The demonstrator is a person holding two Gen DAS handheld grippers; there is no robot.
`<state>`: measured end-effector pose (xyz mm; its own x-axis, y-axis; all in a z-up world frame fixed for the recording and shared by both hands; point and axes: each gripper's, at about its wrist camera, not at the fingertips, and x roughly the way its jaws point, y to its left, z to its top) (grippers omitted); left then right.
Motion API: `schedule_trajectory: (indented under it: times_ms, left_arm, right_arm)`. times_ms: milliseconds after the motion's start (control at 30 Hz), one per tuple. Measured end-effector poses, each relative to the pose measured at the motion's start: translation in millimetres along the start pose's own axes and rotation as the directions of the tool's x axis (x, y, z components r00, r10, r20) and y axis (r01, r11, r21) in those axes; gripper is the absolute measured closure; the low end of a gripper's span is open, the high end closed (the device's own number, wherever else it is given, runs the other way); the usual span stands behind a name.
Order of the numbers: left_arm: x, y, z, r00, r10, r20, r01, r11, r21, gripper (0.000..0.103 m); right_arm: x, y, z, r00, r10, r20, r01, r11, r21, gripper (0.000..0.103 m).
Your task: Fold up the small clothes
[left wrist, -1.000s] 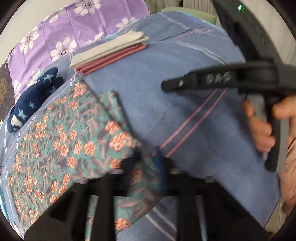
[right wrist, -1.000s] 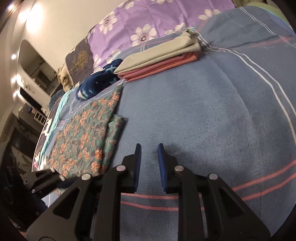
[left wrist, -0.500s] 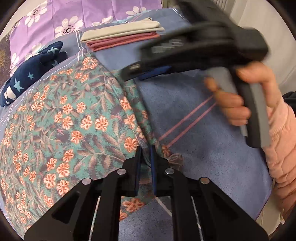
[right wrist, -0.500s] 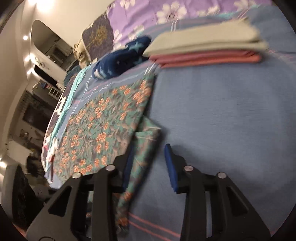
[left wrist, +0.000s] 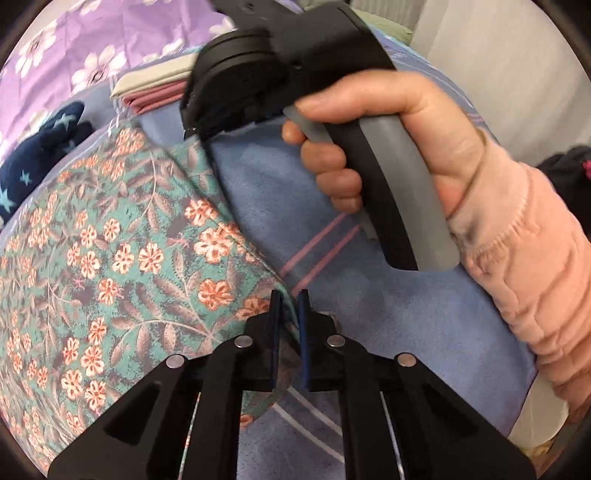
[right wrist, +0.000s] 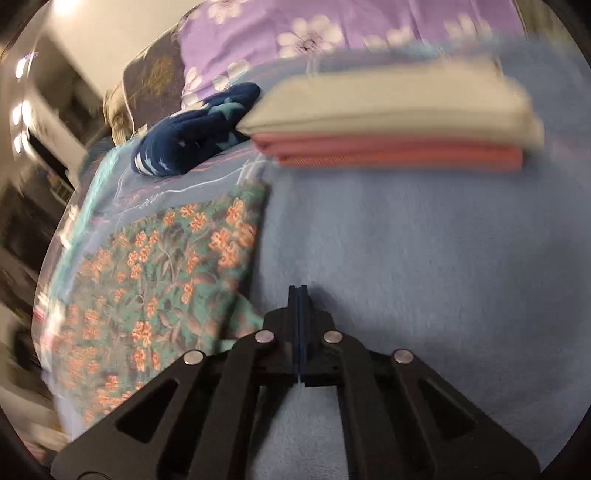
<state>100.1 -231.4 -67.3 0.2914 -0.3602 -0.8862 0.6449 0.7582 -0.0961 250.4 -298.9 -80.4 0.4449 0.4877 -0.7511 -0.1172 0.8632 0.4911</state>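
Observation:
A teal floral garment (left wrist: 122, 258) with orange flowers lies spread on the blue blanket (left wrist: 388, 314). My left gripper (left wrist: 287, 306) is shut on its near right edge, with cloth between the fingers. In the right wrist view the garment (right wrist: 166, 266) lies to the left. My right gripper (right wrist: 297, 295) is shut, its tips pressed together just right of the garment's edge; no cloth shows between them. The right gripper's body (left wrist: 280, 62) and the hand holding it (left wrist: 391, 147) fill the upper left wrist view.
A folded stack, beige over pink (right wrist: 391, 129), sits at the far side of the blanket. A navy star-print garment (right wrist: 192, 136) lies bunched to its left. A purple flowered sheet (right wrist: 332, 33) lies behind. The bed's edge runs along the left.
The right gripper has gone from open to shut and moved forward along the garment's edge. The left gripper stays shut on the floral cloth.

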Motion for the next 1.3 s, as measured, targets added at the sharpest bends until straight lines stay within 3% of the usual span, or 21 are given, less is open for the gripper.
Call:
schedule_trajectory:
  times_ms: [100,167,233,300,333,367,400,467,533,567,600,633,700,800,900,933,1000,1033,1100,1200,1300]
  left_arm:
    - [-3,3,-6,0.999,-0.033,0.011,0.033,0.999,-0.006,0.096]
    - [-9,2,-12,0.998,-0.06,0.019,0.06,0.998,-0.022,0.095]
    - [-11,2,-15,0.997,-0.077,0.025,0.078,0.997,-0.018,0.094]
    - [-15,3,-22,0.993,-0.115,0.03,0.116,0.993,-0.029,0.088]
    - [-20,6,-32,0.986,-0.167,0.025,0.168,0.985,-0.044,0.076]
    - [-23,6,-40,0.98,-0.198,0.02,0.199,0.978,-0.059,0.068]
    - [-27,6,-48,0.977,-0.215,0.019,0.215,0.974,-0.064,0.067]
    - [-36,5,-66,0.979,-0.203,0.027,0.204,0.978,-0.043,0.067]
    - [-53,13,-91,0.981,-0.189,0.05,0.191,0.98,-0.05,0.067]
    - [-63,20,-103,0.98,-0.187,0.067,0.192,0.979,-0.067,0.067]
    - [-73,30,-115,0.98,-0.182,0.087,0.189,0.978,-0.092,0.067]
    - [-88,46,-132,0.98,-0.16,0.12,0.176,0.975,-0.134,0.067]
    - [-116,77,-161,0.979,-0.1,0.18,0.139,0.966,-0.219,0.067]
    - [-164,144,-214,0.964,0.059,0.258,0.055,0.908,-0.415,0.067]
    - [-211,209,-268,0.927,0.246,0.284,-0.029,0.801,-0.597,0.068]
    - [-226,230,-294,0.912,0.307,0.274,-0.055,0.751,-0.658,0.068]
    - [-242,262,-329,0.897,0.364,0.25,-0.07,0.675,-0.734,0.075]
    - [-246,273,-338,0.896,0.372,0.242,-0.071,0.658,-0.749,0.081]
    - [-247,285,-358,0.901,0.372,0.225,-0.073,0.639,-0.765,0.09]
    - [-234,293,-368,0.911,0.331,0.245,-0.043,0.668,-0.743,0.093]
    - [-208,296,-359,0.927,0.277,0.253,-0.017,0.705,-0.709,0.093]
  right_arm:
    - [-32,4,-5,0.998,0.019,0.064,-0.018,1.0,-0.009,0.101]
    - [-53,21,-15,0.991,0.106,0.082,-0.102,0.993,-0.056,0.101]
    - [-64,40,-30,0.973,0.225,0.042,-0.218,0.967,-0.131,0.099]
    - [-59,54,-49,0.971,0.239,-0.018,-0.238,0.955,-0.176,0.095]
    - [-50,58,-60,0.98,0.191,-0.06,-0.199,0.96,-0.196,0.094]
    - [-37,58,-71,0.993,0.072,-0.097,-0.093,0.97,-0.223,0.093]
    - [-27,54,-78,0.994,-0.021,-0.112,-0.007,0.97,-0.243,0.098]
    - [-27,50,-87,0.998,-0.038,-0.052,0.023,0.965,-0.262,0.103]
    - [-38,52,-88,0.996,-0.084,-0.025,0.076,0.971,-0.227,0.097]
    - [-46,57,-89,0.991,-0.134,0.007,0.133,0.965,-0.224,0.088]
    - [-54,62,-93,0.983,-0.181,0.042,0.185,0.952,-0.242,0.083]
    - [-62,71,-94,0.97,-0.228,0.087,0.243,0.931,-0.272,0.083]
    - [-75,85,-96,0.964,-0.238,0.118,0.263,0.917,-0.299,0.083]
    - [-82,118,-100,0.97,-0.204,0.134,0.238,0.909,-0.341,0.083]
    - [-75,162,-109,0.979,-0.164,0.125,0.202,0.884,-0.421,0.074]
    - [-69,182,-116,0.983,-0.144,0.112,0.179,0.869,-0.461,0.072]
    - [-58,211,-124,0.99,-0.113,0.086,0.141,0.84,-0.524,0.067]
    - [-52,226,-129,0.992,-0.1,0.074,0.124,0.823,-0.554,0.065]
    - [-35,256,-139,0.995,-0.087,0.049,0.099,0.787,-0.609,0.064]
    - [-13,294,-149,0.996,-0.084,0.007,0.068,0.751,-0.657,0.063]
    - [3,324,-152,0.995,-0.092,-0.026,0.05,0.73,-0.681,0.062]
